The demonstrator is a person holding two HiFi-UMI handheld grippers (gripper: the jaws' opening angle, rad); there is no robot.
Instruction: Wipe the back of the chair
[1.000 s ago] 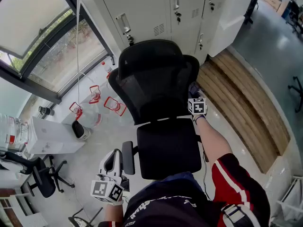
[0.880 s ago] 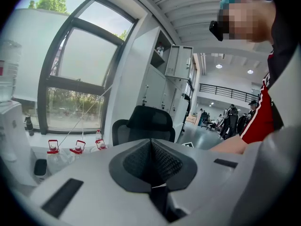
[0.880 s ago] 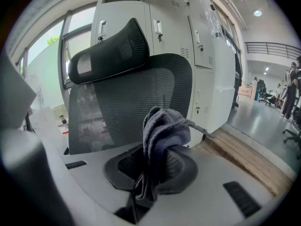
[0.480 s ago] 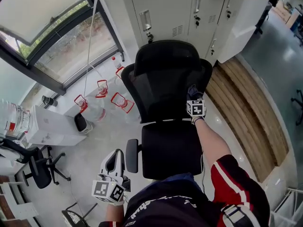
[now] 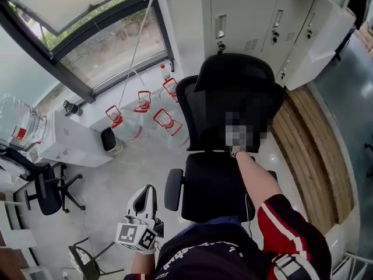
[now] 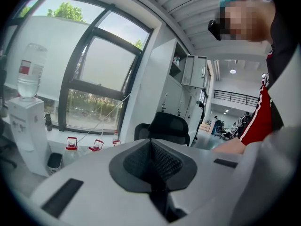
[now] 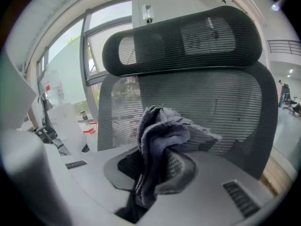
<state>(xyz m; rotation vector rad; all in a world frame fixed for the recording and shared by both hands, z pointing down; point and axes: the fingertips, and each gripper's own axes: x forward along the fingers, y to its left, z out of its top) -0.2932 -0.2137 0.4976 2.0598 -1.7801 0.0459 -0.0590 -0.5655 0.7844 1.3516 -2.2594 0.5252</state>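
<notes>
Two grippers show. Nearest, the left gripper [image 5: 144,198] hangs low beside the person's dark top [image 5: 204,255], well short of the office chair [image 5: 201,115], with its jaws pressed together on nothing. Just beyond it is the chair's black seat [image 5: 213,185], with an armrest [image 5: 173,188] on its left side, standing on a pale, glossy floor [image 5: 128,168]. The person's right arm [image 5: 256,179] reaches over the seat to the lower part of the mesh backrest [image 5: 245,92]. There the right gripper [image 7: 155,173] is clamped on a crumpled grey cloth [image 7: 162,135]. In the right gripper view the cloth is bunched right before the mesh, though whether they touch cannot be told. The headrest [image 7: 183,36] sits above. Past the chair, clear water jugs with red handles [image 5: 165,121] stand on the floor beneath a big window [image 5: 87,28], with a white water dispenser [image 5: 64,144] to their left. Grey lockers [image 5: 262,16] line the far wall, and a strip of wooden planks [image 5: 315,150] runs along the right.
</notes>
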